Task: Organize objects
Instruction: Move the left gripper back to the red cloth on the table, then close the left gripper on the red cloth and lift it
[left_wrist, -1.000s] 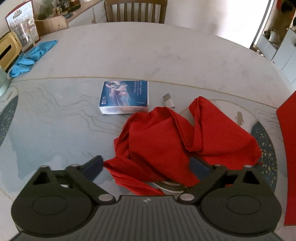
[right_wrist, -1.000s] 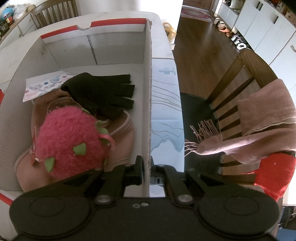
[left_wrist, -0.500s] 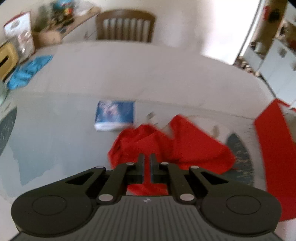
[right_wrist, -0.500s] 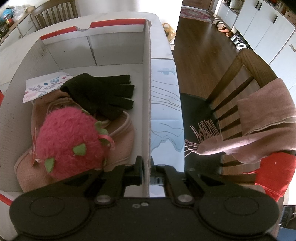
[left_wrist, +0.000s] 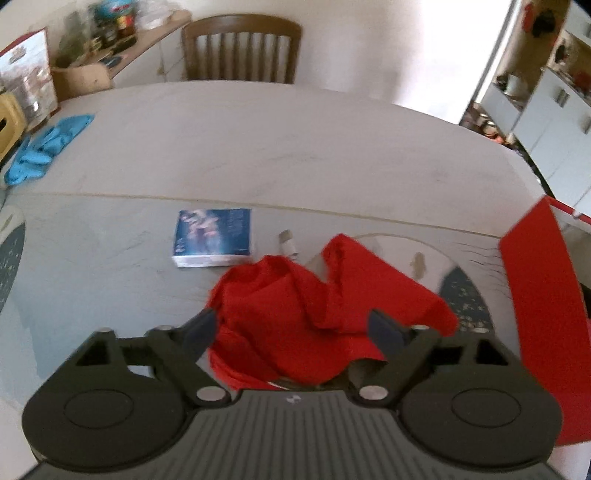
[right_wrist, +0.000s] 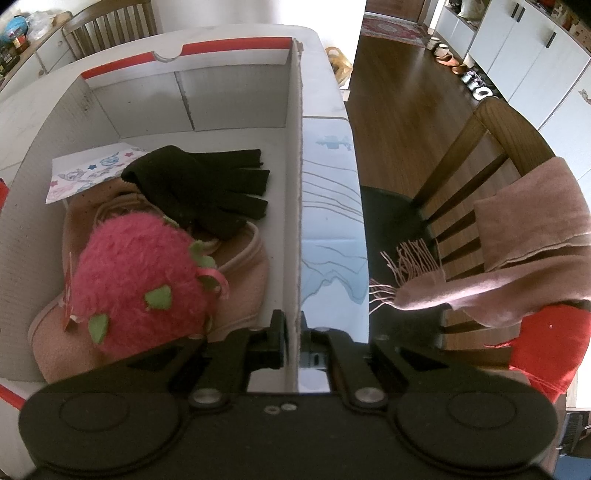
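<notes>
Left wrist view: left gripper (left_wrist: 291, 326) above red cloth (left_wrist: 325, 295), jaws opening wide, pads clear of fabric. Cloth lies crumpled on bench (left_wrist: 258, 147); blue booklet (left_wrist: 214, 238) just beyond cloth; both not yet packed.

Right wrist view: right gripper (right_wrist: 293, 343) pinches wall of box (right_wrist: 295, 184). Inside box: plush strawberry (right_wrist: 140, 280), black gloves (right_wrist: 207, 188), already stowed.
</notes>
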